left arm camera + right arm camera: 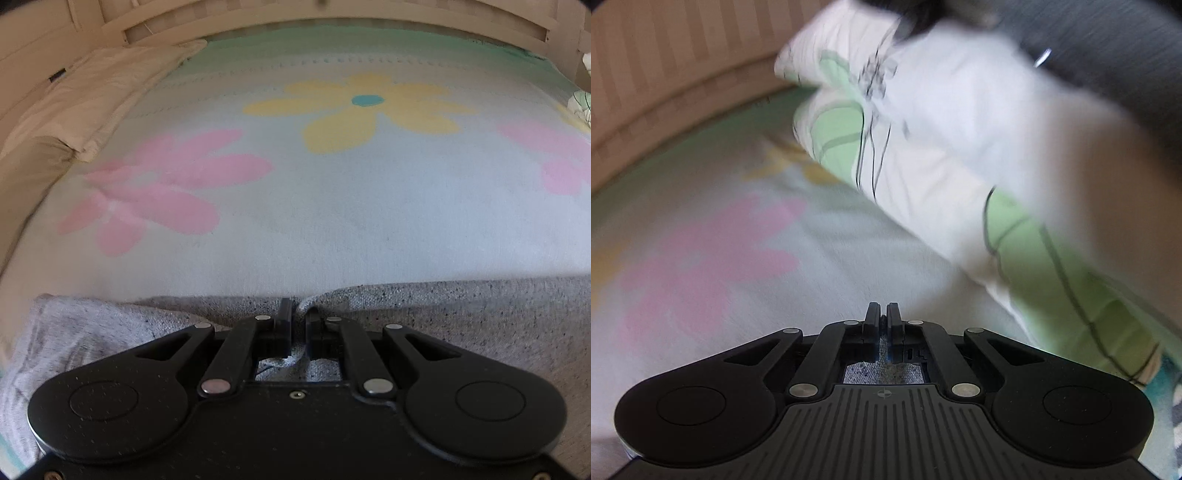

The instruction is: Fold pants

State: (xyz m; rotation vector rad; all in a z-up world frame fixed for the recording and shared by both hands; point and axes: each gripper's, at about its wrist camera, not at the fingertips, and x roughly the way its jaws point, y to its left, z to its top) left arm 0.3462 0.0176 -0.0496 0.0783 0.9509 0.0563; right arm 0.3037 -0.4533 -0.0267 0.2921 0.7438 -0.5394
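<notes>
Left wrist view
Left tool (300,314): fingers nearly closed, pinching a raised ridge of grey cloth between them.
Pants (461,325): speckled grey knit, lying across the near edge of the bed, spread to both sides of the left tool; a paler, crumpled part sits at the lower left.
Blanket (332,229): pale blue-white, covering the bed beyond the pants, printed with a pink flower (147,192) at left, a yellow flower (354,110) with a teal centre further off, and part of another pink flower at the right edge.
Pillow (99,92): cream, lying along the left side of the bed, touching the blanket.
Bed frame (332,14): light wood, curving along the far edge.

Right wrist view
Right tool (883,314): fingers drawn almost together, with a thin strip of grey speckled cloth caught between them; more of the same cloth shows through the opening behind the fingers.
Pants here: only that small grey patch (882,373) is in sight, held at the right tool; the rest is hidden under the tool body.
Blanket here: blurred, with a pink patch at left.
Bedding (960,147): white with green panels and dark lines, bunched on the right, blurred.
Dark grey cloth (1108,44): upper right corner, too blurred to identify.
</notes>
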